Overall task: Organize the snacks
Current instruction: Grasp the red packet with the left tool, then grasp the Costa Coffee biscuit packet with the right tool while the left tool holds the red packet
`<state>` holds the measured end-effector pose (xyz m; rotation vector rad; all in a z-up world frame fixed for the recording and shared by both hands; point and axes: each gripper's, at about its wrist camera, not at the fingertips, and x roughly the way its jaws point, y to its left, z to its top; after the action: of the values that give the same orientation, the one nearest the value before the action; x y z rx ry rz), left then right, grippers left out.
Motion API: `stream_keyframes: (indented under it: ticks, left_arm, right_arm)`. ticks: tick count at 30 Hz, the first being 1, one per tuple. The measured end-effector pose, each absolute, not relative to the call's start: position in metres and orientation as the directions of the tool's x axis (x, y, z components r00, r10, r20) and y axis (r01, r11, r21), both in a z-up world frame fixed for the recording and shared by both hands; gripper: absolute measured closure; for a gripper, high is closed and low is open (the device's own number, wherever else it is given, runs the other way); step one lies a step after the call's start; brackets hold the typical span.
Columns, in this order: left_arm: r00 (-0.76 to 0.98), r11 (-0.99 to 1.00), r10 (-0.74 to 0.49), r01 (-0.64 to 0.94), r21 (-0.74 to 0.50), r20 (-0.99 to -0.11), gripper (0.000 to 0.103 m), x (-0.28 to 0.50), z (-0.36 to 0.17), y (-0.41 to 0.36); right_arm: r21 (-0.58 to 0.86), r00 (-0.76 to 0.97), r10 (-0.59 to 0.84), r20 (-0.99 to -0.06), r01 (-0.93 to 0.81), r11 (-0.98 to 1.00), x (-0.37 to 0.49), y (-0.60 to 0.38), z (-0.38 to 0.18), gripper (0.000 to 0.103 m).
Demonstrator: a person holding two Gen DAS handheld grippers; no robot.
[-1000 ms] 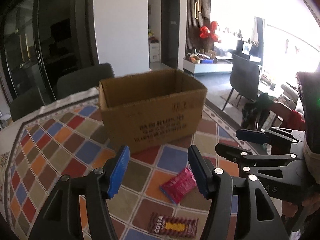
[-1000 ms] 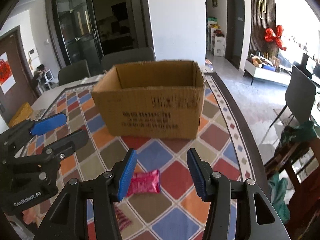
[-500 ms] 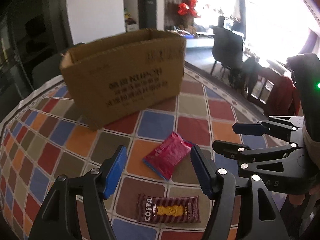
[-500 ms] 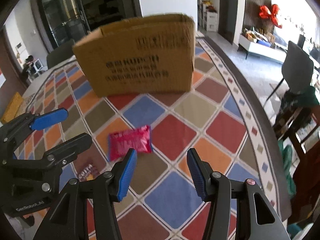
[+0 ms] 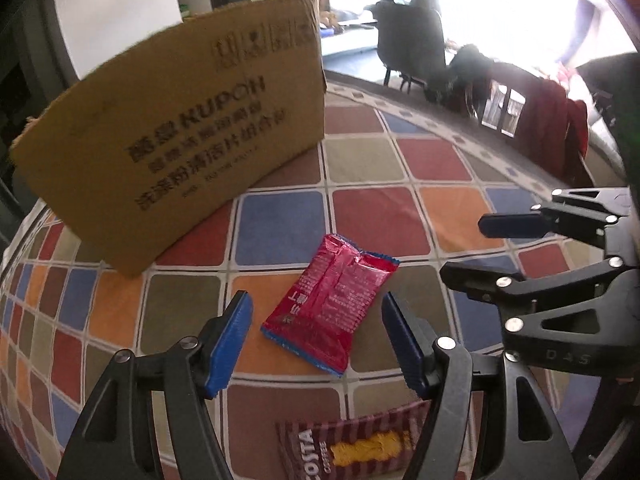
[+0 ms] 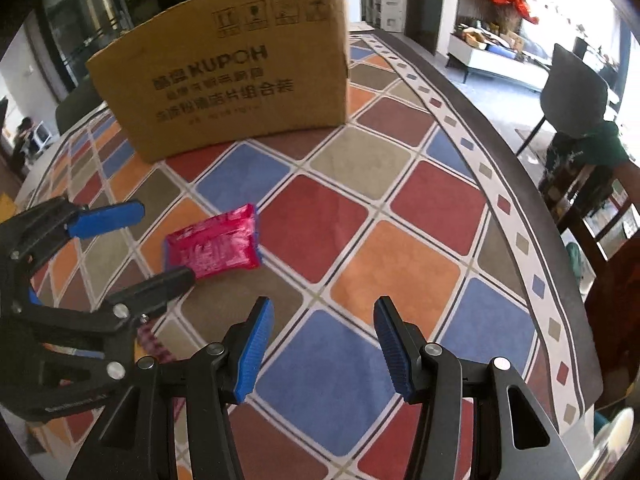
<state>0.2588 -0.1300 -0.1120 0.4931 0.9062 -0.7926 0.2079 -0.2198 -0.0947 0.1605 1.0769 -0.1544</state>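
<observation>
A red snack packet (image 5: 330, 305) lies flat on the checkered tablecloth, in front of a brown cardboard box (image 5: 180, 120). My left gripper (image 5: 316, 340) is open, low over the table, with the packet between and just beyond its blue fingertips. A striped Costa coffee packet (image 5: 352, 446) lies below it near the frame's bottom. In the right wrist view the red packet (image 6: 214, 246) lies left of centre, the box (image 6: 240, 68) behind it. My right gripper (image 6: 322, 350) is open and empty over bare cloth, right of the left gripper (image 6: 132, 240).
The round table's edge (image 6: 532, 208) curves along the right. Dark chairs (image 6: 572, 92) stand beyond it on the right. Another chair with red cloth (image 5: 552, 120) stands past the table in the left wrist view.
Both grippers have dropped lower and moved forward toward the table. The red packet now lies between the left gripper's fingertips. The box looms closer and higher.
</observation>
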Motion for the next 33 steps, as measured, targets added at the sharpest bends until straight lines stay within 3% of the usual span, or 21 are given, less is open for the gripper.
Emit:
stream_keyframes:
  ticks: [12,15,20,33]
  left_arm:
    - [0.321,0.606,-0.383,0.795,0.027,-0.866,0.038,0.278,-0.137,-0.145]
    - [0.295,0.612,-0.402,0.791,-0.015,-0.867,0.051,0.281,-0.137,-0.144]
    - [0.299,0.631,-0.405,0.775,-0.028,-0.864,0.061,0.280,-0.134,-0.143]
    - [0.452,0.833,-0.294,0.553,0.006,-0.842,0.061,0.252,-0.109,-0.098]
  right_arm:
    - [0.034,0.454,-0.071,-0.888,0.218,0.975,0.216,-0.222,-0.101,0.050]
    - [0.038,0.453,-0.068,-0.889,0.221,0.974,0.219,-0.224,-0.102,0.050]
    - [0.054,0.456,-0.053,-0.888,0.217,0.975,0.219,-0.225,-0.101,0.050]
    - [0.108,0.495,0.041,-0.868,0.107,0.988,0.214,-0.209,-0.090,0.050]
